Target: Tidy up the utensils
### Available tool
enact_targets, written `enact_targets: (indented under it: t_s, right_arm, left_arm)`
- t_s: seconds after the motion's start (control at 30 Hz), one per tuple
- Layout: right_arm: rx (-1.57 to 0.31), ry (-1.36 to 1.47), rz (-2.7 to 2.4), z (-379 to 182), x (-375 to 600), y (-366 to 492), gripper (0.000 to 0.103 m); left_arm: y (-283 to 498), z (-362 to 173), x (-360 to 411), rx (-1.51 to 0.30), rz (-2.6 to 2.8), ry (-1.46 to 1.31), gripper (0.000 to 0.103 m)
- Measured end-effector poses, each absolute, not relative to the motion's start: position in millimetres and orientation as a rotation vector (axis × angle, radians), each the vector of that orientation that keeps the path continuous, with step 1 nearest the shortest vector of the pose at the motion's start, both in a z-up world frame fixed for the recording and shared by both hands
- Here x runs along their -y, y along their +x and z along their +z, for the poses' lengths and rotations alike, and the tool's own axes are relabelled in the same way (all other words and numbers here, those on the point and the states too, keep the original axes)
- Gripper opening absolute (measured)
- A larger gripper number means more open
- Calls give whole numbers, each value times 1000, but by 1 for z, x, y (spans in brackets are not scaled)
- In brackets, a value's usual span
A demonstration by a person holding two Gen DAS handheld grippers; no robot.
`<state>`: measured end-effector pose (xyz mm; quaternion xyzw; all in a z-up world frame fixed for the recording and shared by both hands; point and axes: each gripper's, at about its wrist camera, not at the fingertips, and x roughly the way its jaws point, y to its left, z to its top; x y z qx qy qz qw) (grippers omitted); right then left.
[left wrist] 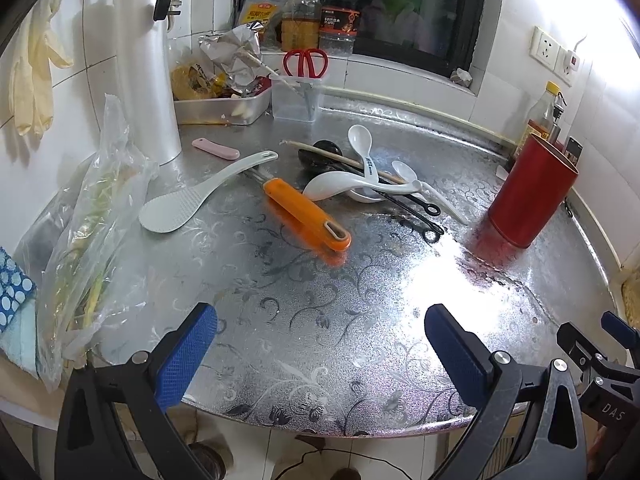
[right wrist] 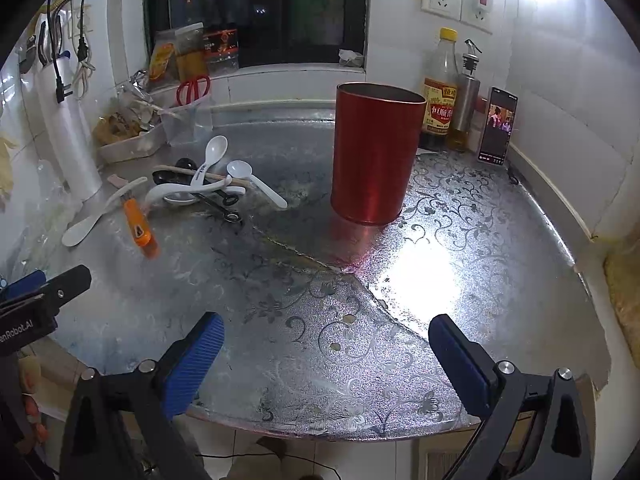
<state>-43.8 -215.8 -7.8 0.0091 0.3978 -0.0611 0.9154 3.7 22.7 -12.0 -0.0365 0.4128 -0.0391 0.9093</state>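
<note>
A heap of utensils lies mid-counter: an orange-handled tool (left wrist: 306, 214) (right wrist: 138, 226), a pale rice paddle (left wrist: 200, 192) (right wrist: 96, 214), white soup spoons (left wrist: 362, 152) (right wrist: 212, 156), a black ladle (left wrist: 320, 156), wooden chopsticks (left wrist: 340, 157) and black tongs (left wrist: 416, 210) (right wrist: 226, 206). An upright, empty red canister (left wrist: 530, 196) (right wrist: 376, 156) stands to their right. My left gripper (left wrist: 320, 354) is open over the counter's near edge, well short of the heap. My right gripper (right wrist: 326, 364) is open too, in front of the canister, holding nothing.
The foil-covered counter (left wrist: 320, 300) ends at its front edge by my fingers. At the back left stand a metal tray of scraps (left wrist: 224, 108), a clear holder with red scissors (left wrist: 306, 64) and a white cylinder (left wrist: 148, 64). Bottles (right wrist: 440, 88) and a phone (right wrist: 497, 126) stand right.
</note>
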Motion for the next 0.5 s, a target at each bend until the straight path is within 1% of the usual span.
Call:
enact_targets:
  t_s: [0.5]
  right_arm:
    - [-843, 26, -136, -15, 217, -32, 103]
  left_arm:
    - [16, -20, -24, -880, -91, -70, 103]
